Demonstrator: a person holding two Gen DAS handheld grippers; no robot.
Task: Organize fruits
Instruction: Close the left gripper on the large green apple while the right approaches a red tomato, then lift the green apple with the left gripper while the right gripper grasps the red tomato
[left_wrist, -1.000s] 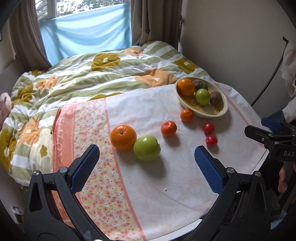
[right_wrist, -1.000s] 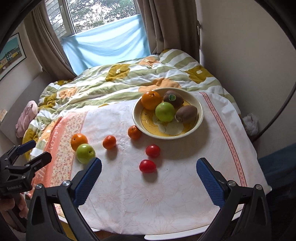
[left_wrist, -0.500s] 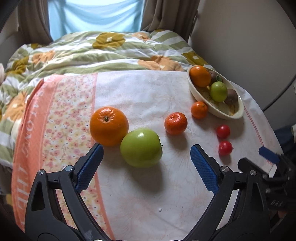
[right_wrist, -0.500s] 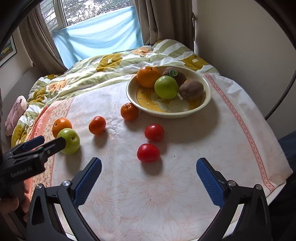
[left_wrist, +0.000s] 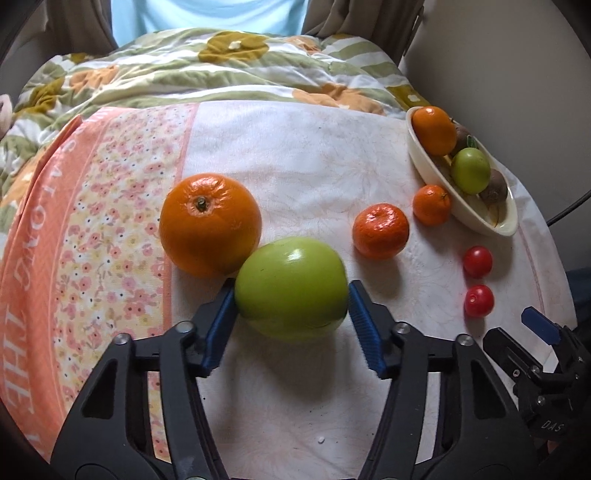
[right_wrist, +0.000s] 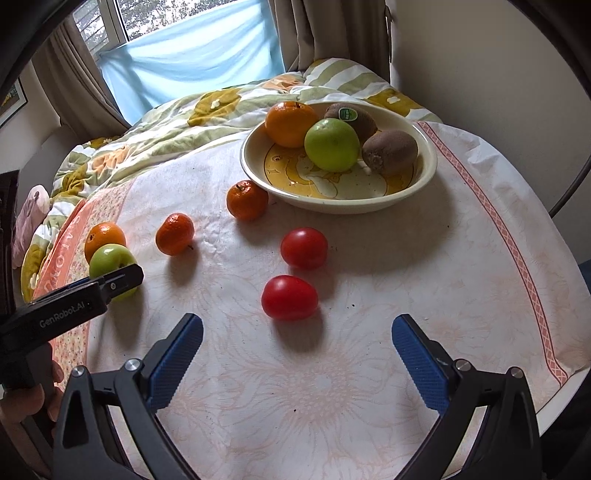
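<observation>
My left gripper has its jaws closing, with a blue pad against each side of the green apple on the tablecloth. A large orange touches the apple at its far left. To the right lie two mandarins and two red tomatoes. In the right wrist view my right gripper hangs open over the cloth, just short of the nearer tomato. The cream bowl behind holds an orange, a green apple and two kiwis.
The round table's cloth runs to an edge at the near right. A flowered quilt lies beyond the table, with curtains and a window behind. A person's hand holds the left gripper's handle at the lower left.
Both grippers came down toward the table. The left one moved in over the green apple and its jaws narrowed from wide open to touching the fruit. The right one stayed open.
</observation>
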